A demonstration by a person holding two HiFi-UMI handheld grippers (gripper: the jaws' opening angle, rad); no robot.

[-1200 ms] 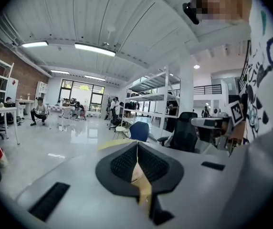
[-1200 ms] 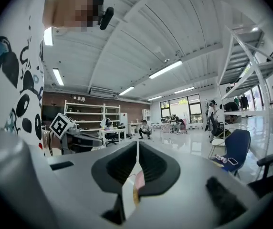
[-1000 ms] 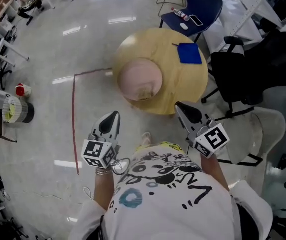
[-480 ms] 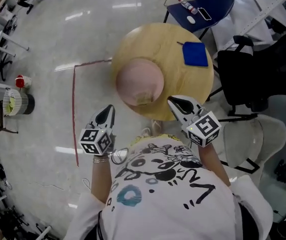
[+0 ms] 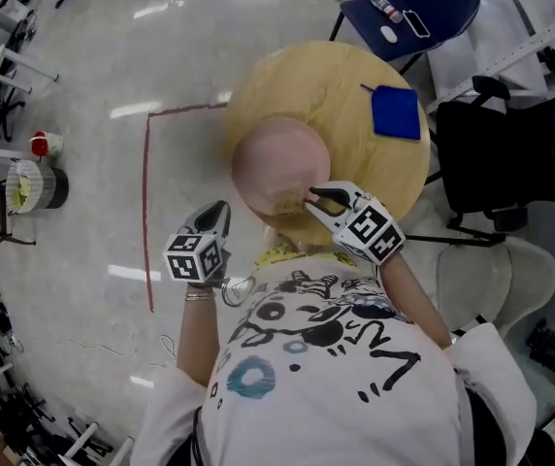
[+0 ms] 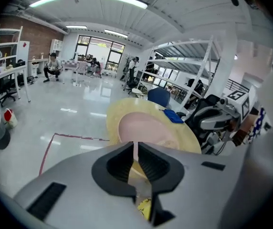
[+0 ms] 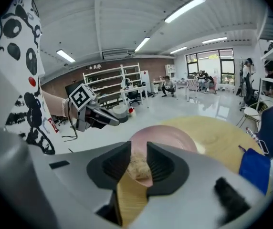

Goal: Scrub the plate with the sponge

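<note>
A round pale wooden table (image 5: pixel 328 83) stood on the glossy floor, and a round pink plate (image 5: pixel 276 155) lay on the side of it nearest the person. A patch of tan crumbly residue (image 5: pixel 283 200) sat at the plate's near rim. The flat blue square sponge (image 5: pixel 395 112) lay on the table's far right part, well apart from the plate and from both grippers, with nothing touching it.

The right gripper (image 5: pixel 314 199) pointed down at the plate's near edge. Its jaws had just been opening and stood a little apart, pressing on nothing, with the residue showing through the gap. The left gripper (image 5: pixel 217 209) hung off the table's near left side, over the floor, its jaws drawn almost together on nothing. A red tape line (image 5: pixel 146 192) ran across the floor to the left.
</note>
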